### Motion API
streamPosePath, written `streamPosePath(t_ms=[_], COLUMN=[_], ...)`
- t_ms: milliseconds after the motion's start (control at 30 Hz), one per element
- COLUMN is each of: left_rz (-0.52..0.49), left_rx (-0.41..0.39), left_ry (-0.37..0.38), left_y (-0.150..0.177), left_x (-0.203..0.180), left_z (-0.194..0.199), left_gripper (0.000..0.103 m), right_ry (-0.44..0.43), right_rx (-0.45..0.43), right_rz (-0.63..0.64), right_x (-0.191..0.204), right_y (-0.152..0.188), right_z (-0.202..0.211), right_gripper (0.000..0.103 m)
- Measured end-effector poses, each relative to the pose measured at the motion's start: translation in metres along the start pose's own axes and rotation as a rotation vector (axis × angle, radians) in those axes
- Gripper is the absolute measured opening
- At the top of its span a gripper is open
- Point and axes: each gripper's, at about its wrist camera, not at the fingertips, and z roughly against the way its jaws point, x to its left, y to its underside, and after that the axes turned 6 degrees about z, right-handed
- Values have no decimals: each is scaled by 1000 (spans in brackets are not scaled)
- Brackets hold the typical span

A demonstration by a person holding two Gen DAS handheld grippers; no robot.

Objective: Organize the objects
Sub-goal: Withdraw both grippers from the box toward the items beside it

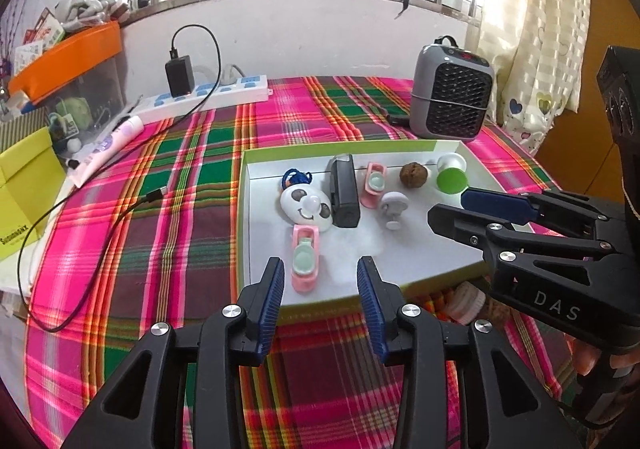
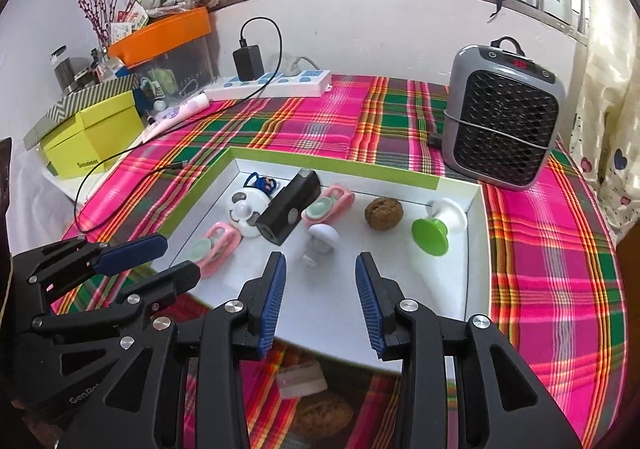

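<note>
A shallow white tray with a green rim (image 1: 243, 209) lies on the plaid cloth. It holds two pink clips (image 1: 305, 263) (image 1: 373, 185), a panda-face toy (image 1: 306, 207), a black device (image 1: 344, 193), a walnut (image 1: 413, 175), a white knob (image 1: 394, 207) and a green suction cup (image 1: 452, 177). My left gripper (image 1: 320, 269) hovers open over the tray's near edge, and the near clip lies below it, untouched. The right gripper (image 2: 320, 265) is open and empty above the tray's front. Under it, outside the tray, lie a white-and-pink cap (image 2: 300, 375) and a second walnut (image 2: 322, 413).
A grey heater (image 1: 452, 97) stands behind the tray at the right. A white power strip (image 1: 208, 95) with a black charger and a trailing cable lies at the back left. A yellow box (image 2: 92, 129) and an orange-lidded bin (image 2: 164, 33) crowd the left edge.
</note>
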Motion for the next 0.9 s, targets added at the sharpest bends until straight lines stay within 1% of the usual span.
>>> streamPosePath(t_ms=[100,300,433,500,600,733,900], left_rz=[-1,4,-13,-8,-16,-8,1], left_rx=[-12,-23,-43,-31,-21,-6,14], left_ry=[0,28,15,42,49,67,76], left_y=[3,10,18,22,28,33,42], left_x=[-1,-6,-12,-14,-17,-20,-22], left_z=[6,17,24,25,26,26,24], left_gripper=[36,36,36,36,36,36,36], right_ry=[3,23,39,49,57,62,27], right_rx=[-7,-29,-38,-37,-43,-25,-6], right_rz=[-5,7,-12,-25,-33,-38,-55], right_x=[2,3,-4,-7,-11,-13,-11], right_y=[4,17,29,34,42,54,65], right_z=[7,26,38,43,49,51,45], right_gripper=[38,38,38,38,38,38,38])
